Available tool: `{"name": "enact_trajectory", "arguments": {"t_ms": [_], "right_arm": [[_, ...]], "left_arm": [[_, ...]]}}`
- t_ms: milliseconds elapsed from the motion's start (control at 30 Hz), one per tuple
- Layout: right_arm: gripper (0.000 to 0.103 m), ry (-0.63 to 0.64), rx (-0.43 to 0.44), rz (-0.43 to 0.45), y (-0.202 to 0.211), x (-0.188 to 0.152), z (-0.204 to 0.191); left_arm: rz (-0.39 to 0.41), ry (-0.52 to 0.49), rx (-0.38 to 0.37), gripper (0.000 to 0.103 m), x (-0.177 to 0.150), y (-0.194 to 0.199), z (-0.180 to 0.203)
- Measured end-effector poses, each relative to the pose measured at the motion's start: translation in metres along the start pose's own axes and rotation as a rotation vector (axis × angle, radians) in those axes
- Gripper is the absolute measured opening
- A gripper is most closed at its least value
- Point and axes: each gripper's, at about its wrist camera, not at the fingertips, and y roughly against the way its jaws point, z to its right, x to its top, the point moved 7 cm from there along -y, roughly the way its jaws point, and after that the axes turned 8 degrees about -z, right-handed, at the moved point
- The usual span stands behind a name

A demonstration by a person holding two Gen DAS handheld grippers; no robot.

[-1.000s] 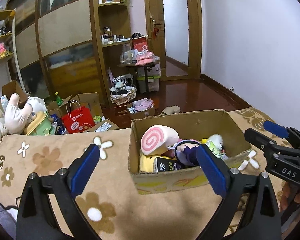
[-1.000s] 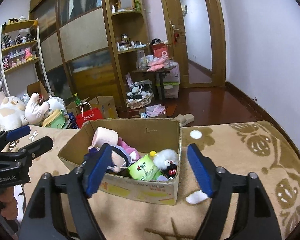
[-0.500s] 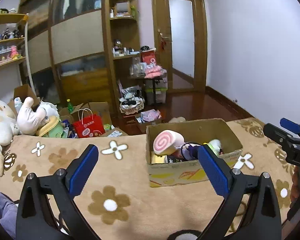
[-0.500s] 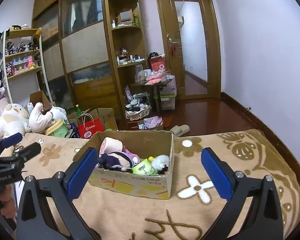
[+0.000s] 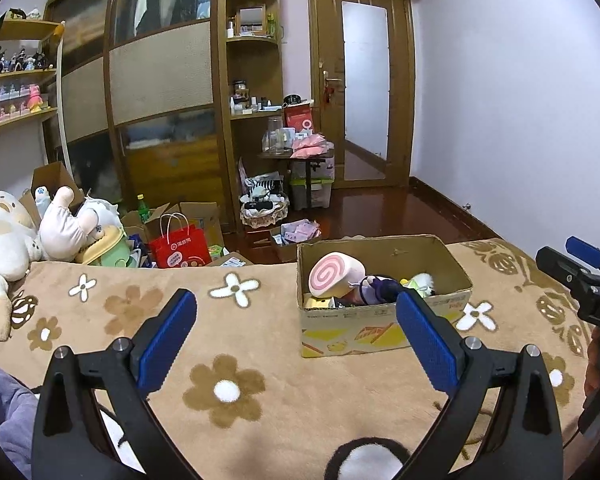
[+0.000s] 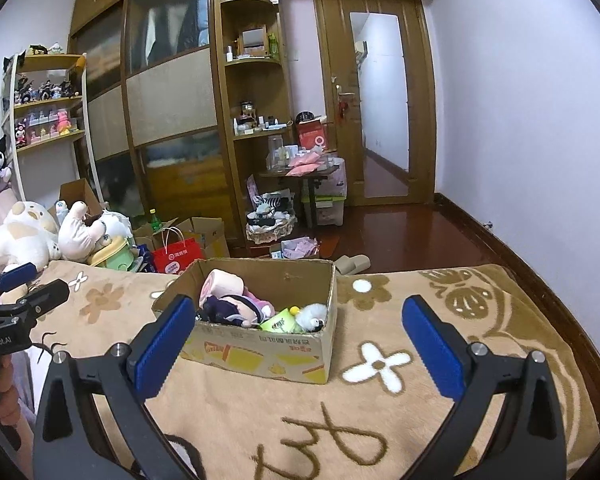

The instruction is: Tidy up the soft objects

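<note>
Both tools farther back, wide, empty — cardboard box full of plush toys.

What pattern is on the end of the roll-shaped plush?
A pink-and-white spiral on the roll-shaped plush; left wrist view.

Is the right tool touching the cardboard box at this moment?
Apart. The left wrist view shows the right tool off to the side of the cardboard box, with bare blanket between them.
</note>
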Motion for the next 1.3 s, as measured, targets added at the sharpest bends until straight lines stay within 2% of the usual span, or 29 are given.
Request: {"name": "enact_trajectory", "arguments": {"t_ms": [500, 1300], "right_arm": [[0.103, -0.018, -0.036, -0.026, -0.01, -0.012, 0.016], [0.103, -0.016, -0.049, -0.049, -0.024, -0.019, 0.016]], "left_arm": [[-0.022, 0.013, -0.015, 0.099, -0.01, -0.018, 0.007], [-0.028, -0.004, 0.011, 0.099, -0.012, -0.027, 0.011]]}}
